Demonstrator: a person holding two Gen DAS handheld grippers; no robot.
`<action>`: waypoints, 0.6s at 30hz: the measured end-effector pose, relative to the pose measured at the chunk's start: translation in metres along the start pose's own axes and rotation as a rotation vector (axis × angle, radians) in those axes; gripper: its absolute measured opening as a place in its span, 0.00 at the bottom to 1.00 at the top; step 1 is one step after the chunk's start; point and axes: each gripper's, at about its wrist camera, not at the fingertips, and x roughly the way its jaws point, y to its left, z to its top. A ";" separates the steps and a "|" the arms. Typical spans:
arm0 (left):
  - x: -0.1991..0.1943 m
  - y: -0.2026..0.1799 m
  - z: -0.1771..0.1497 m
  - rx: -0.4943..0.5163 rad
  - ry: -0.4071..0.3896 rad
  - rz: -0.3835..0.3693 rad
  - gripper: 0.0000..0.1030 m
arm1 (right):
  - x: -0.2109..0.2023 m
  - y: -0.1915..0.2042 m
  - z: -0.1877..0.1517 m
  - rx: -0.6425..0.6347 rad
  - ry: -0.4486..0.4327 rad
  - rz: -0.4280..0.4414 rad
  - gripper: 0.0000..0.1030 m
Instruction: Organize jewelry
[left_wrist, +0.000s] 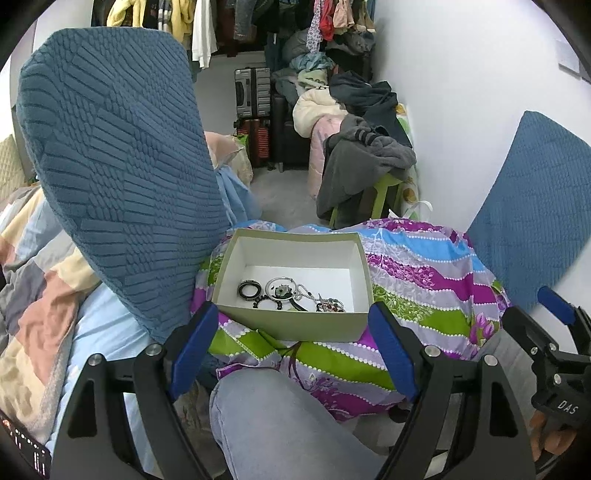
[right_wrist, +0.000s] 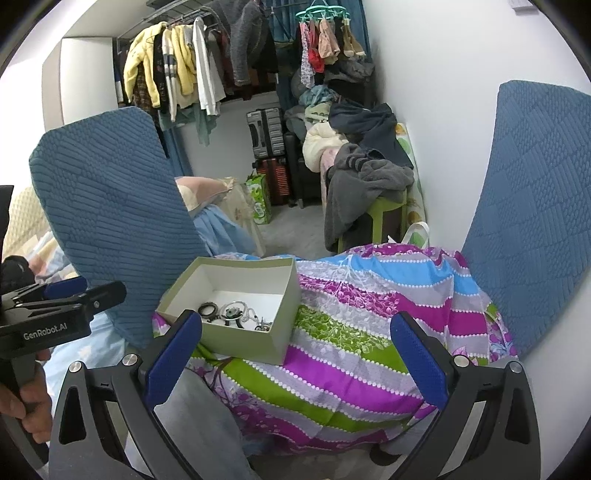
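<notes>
A pale green box (left_wrist: 295, 325) with a white inside sits on a colourful striped cloth (left_wrist: 424, 284). It holds jewelry (left_wrist: 291, 293): a black ring, a silver hoop, chains and beads. My left gripper (left_wrist: 295, 347) is open and empty, just short of the box's near wall. In the right wrist view the box (right_wrist: 243, 341) lies ahead to the left with the jewelry (right_wrist: 232, 314) inside. My right gripper (right_wrist: 295, 354) is open and empty, over the cloth (right_wrist: 369, 332) beside the box. The left gripper (right_wrist: 62, 299) shows at that view's left edge.
Two blue textured cushions stand left (left_wrist: 118, 162) and right (left_wrist: 535, 206) of the cloth. A grey-jeaned knee (left_wrist: 273, 417) is below the left gripper. A green stool with grey clothes (left_wrist: 365, 166), suitcases (left_wrist: 255, 110) and hanging clothes (right_wrist: 177, 70) lie beyond. A patchwork blanket (left_wrist: 33, 295) lies at left.
</notes>
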 end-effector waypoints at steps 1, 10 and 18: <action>0.000 0.001 0.000 -0.001 0.008 -0.003 0.82 | 0.000 0.000 0.000 -0.005 -0.001 -0.002 1.00; -0.003 0.002 -0.002 -0.004 0.007 -0.017 0.83 | -0.005 0.000 0.002 -0.014 -0.005 -0.013 1.00; -0.009 0.004 -0.001 -0.010 0.005 -0.022 0.85 | -0.005 0.001 0.001 -0.025 -0.002 -0.030 1.00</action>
